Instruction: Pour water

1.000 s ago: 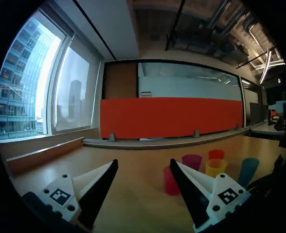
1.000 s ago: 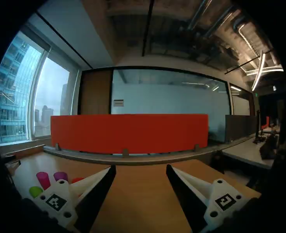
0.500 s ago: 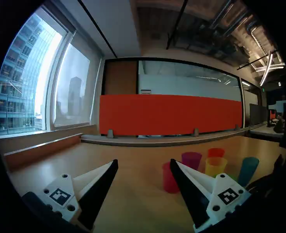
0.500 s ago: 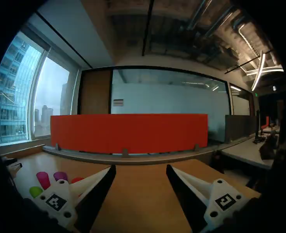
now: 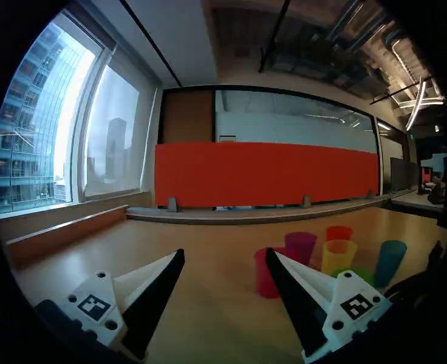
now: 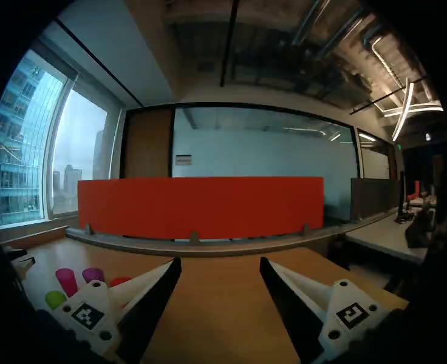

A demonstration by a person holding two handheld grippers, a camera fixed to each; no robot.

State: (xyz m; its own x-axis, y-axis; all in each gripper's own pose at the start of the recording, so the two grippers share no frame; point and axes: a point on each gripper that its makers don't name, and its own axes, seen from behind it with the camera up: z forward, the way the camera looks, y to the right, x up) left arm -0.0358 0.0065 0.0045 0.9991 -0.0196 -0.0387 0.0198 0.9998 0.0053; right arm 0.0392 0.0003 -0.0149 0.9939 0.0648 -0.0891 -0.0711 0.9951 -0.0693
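The left gripper (image 5: 224, 251) hangs spread wide and empty; the right gripper (image 6: 220, 259) likewise. Just ahead of the left, a red cup (image 5: 263, 276) fronts a tight cluster on the counter (image 5: 163, 242). I'd centre it squarely between the jaws, coming in level, so the purple cup (image 5: 300, 246) behind isn't nudged.

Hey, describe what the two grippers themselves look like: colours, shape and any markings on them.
The left gripper and right gripper look alike. Each has two wedge-shaped fingers tapering to a point, white on the outside and black on the inner faces. Every finger carries a square black-and-white marker with small round holes around it.
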